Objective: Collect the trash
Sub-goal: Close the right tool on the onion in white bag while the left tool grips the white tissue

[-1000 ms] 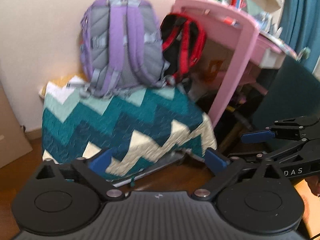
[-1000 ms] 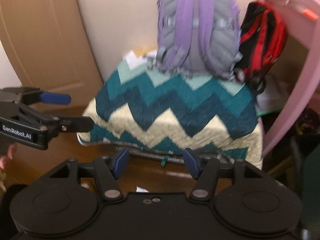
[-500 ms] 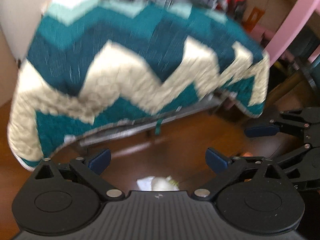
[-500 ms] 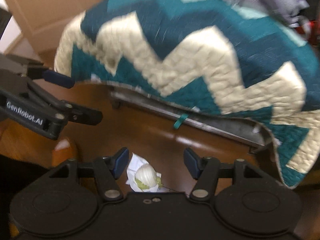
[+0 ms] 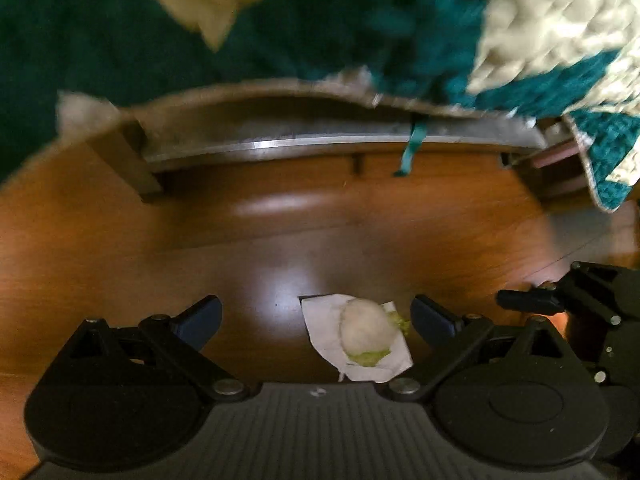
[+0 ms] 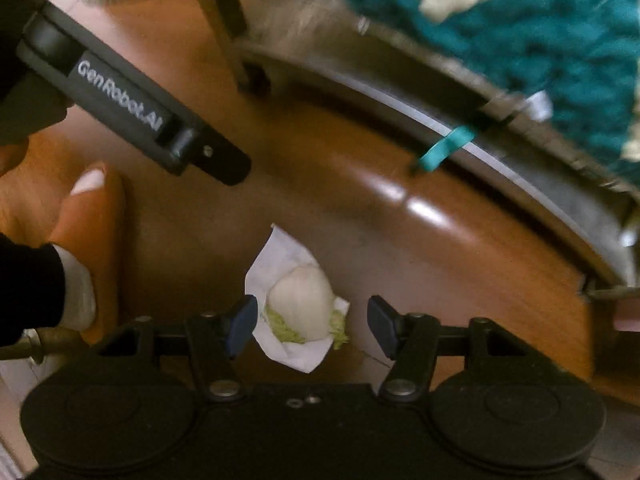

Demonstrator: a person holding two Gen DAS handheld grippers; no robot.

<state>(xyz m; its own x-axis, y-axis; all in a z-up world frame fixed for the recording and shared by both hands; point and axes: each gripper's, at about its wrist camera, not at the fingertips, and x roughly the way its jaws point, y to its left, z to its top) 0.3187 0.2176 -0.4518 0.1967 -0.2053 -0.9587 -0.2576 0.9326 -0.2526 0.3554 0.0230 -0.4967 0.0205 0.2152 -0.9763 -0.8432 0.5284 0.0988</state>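
Note:
The trash point(image 5: 370, 338) is a crumpled white paper with a pale round lump and green shreds on it, lying on the wooden floor. My left gripper point(image 5: 316, 316) hangs open over the floor, the trash near its right finger. In the right wrist view the trash point(image 6: 300, 304) lies between the open jaws of my right gripper point(image 6: 311, 322), the left pad close to the paper's edge, no pad pressing on it. A finger point(image 6: 216, 162) of the left gripper reaches in from the upper left there.
A metal bed rail point(image 5: 280, 146) with a dangling teal strap point(image 5: 410, 152) runs just beyond the trash, under a teal and cream zigzag quilt point(image 6: 560, 40). A person's foot in an orange slipper point(image 6: 94, 216) stands left of the trash.
Both grippers have dropped and tipped downward, from facing the backpacks and quilt to facing the floor. The trash has come into view and now lies large between the fingers.

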